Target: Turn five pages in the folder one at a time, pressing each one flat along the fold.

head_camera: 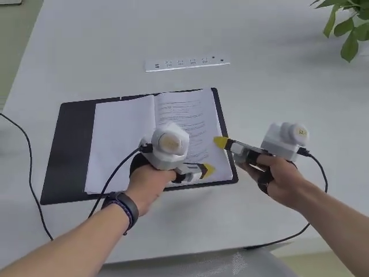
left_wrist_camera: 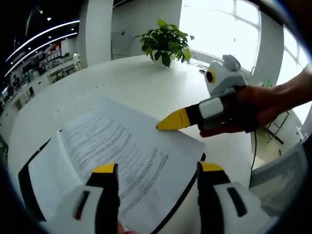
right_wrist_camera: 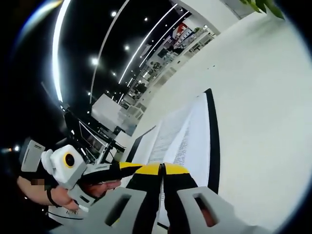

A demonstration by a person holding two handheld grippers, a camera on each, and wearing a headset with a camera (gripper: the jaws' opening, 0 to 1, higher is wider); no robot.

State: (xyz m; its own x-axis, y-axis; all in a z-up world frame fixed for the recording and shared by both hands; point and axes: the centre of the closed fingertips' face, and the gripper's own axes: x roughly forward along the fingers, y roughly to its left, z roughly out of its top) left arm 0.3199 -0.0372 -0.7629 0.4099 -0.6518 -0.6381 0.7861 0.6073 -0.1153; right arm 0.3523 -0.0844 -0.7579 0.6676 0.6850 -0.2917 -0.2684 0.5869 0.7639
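Jaws spread on left hand-held gripper (left_wrist_camera: 156, 168) above folder (head_camera: 72, 138), pressed together on right hand-held gripper (right_wrist_camera: 162, 168).

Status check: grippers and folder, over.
Left gripper open above right page. Right gripper shut, tip at page's outer edge. Folder open flat. Power strip beyond it, apart.

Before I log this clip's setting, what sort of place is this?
Probably an open-plan office or showroom: a large white table with a power strip, a potted plant, and big windows behind.
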